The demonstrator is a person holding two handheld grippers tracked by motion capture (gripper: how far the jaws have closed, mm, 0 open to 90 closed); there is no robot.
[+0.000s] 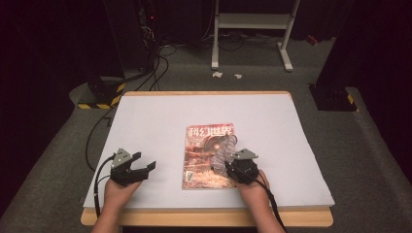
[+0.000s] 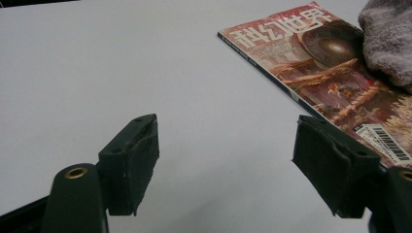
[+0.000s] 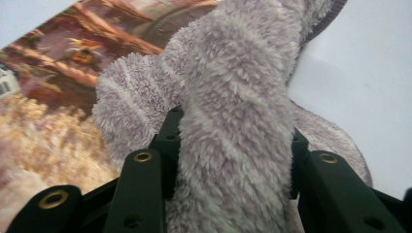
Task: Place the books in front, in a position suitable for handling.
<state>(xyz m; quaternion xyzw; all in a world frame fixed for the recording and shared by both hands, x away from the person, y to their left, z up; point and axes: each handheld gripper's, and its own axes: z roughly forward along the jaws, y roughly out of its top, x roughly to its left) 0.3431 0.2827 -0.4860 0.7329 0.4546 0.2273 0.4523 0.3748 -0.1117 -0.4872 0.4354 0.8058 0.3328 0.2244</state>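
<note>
Softly bunched grey fleece cloth (image 3: 233, 97) clamped in right claw (image 3: 233, 141), draped over magazine (image 1: 206, 155) at mid table (image 1: 145, 111). Light, limp, compressible; probably best gripped at a thick fold. Left claw (image 2: 226, 165) wide apart, empty, beside the magazine.

Cloth (image 1: 224, 154) on magazine (image 1: 206, 155), mid-table (image 1: 145, 116)
</note>
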